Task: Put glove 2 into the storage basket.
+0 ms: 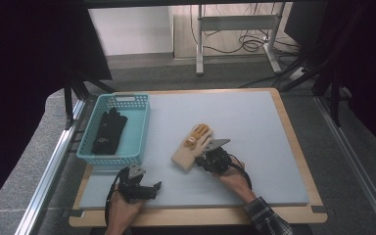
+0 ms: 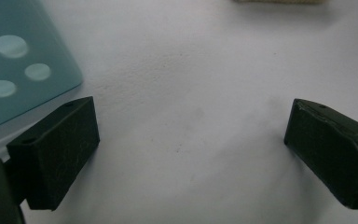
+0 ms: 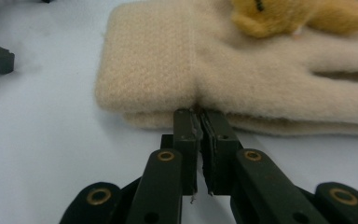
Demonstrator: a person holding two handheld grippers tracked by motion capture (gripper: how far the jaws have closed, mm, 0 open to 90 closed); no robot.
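A beige knit glove (image 1: 192, 144) with an orange-yellow plush patch lies flat on the pale blue mat, near its middle. My right gripper (image 1: 201, 156) sits at the glove's near edge. In the right gripper view the jaws stand almost together, and their tips (image 3: 199, 114) pinch the edge of the glove (image 3: 242, 79), which creases just above them. My left gripper (image 1: 154, 189) rests low on the mat at the front left, open. Its wide-apart jaws (image 2: 191, 149) have only bare mat between them.
A turquoise plastic basket (image 1: 142, 128) stands at the mat's left side with a black glove (image 1: 108, 131) inside; its corner (image 2: 14, 70) is close to my left gripper. The mat lies on a wooden board (image 1: 301, 161). Desk legs and cables are on the floor beyond.
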